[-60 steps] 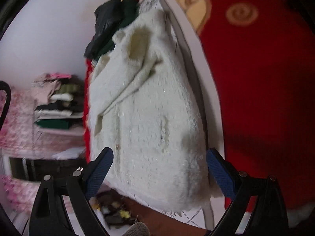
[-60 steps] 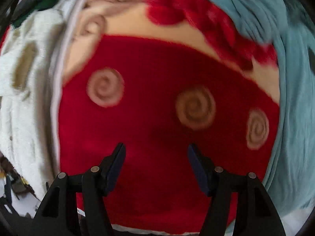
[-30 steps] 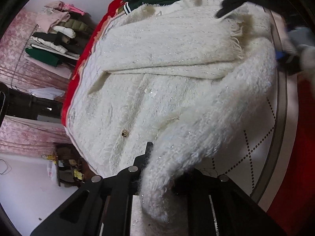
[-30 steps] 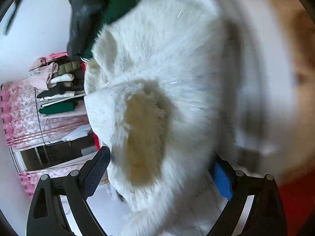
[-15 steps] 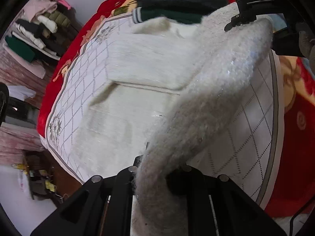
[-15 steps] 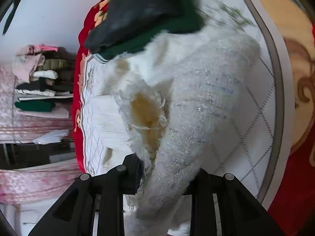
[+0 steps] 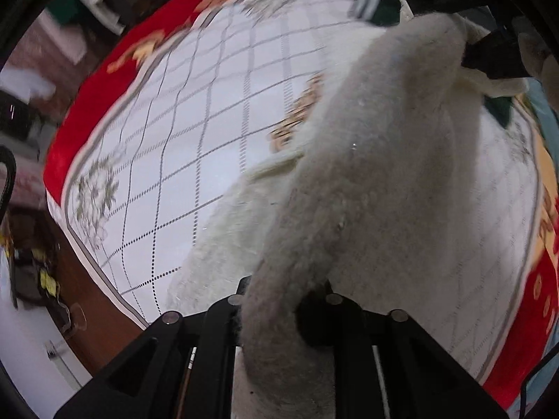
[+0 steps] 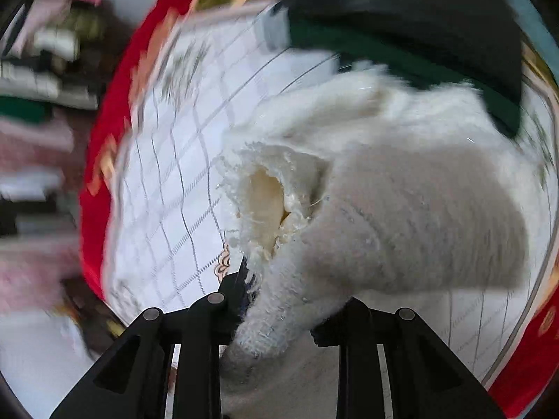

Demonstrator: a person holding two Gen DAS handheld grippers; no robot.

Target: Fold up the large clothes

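Observation:
A fluffy white cardigan (image 7: 377,160) hangs stretched between my two grippers above the bed. My left gripper (image 7: 279,300) is shut on one edge of it, and the fabric runs up and away to the right gripper (image 7: 454,10), seen at the top right. In the right wrist view my right gripper (image 8: 286,300) is shut on the cardigan (image 8: 401,202) near a sleeve opening (image 8: 269,202). The lower part of the cardigan still drags on the white gridded bedspread (image 7: 195,132).
The bedspread has a red border (image 7: 101,83). A dark green and black garment pile (image 8: 401,24) lies at the far end of the bed. Shelves with folded clothes (image 8: 38,70) stand beyond the bed, blurred. The wooden bed frame (image 7: 91,300) and floor show at lower left.
Both grippers closed on the cardigan and lifted it off the bedspread. Most of the gridded cover is now bare where the garment lay flat a second ago.

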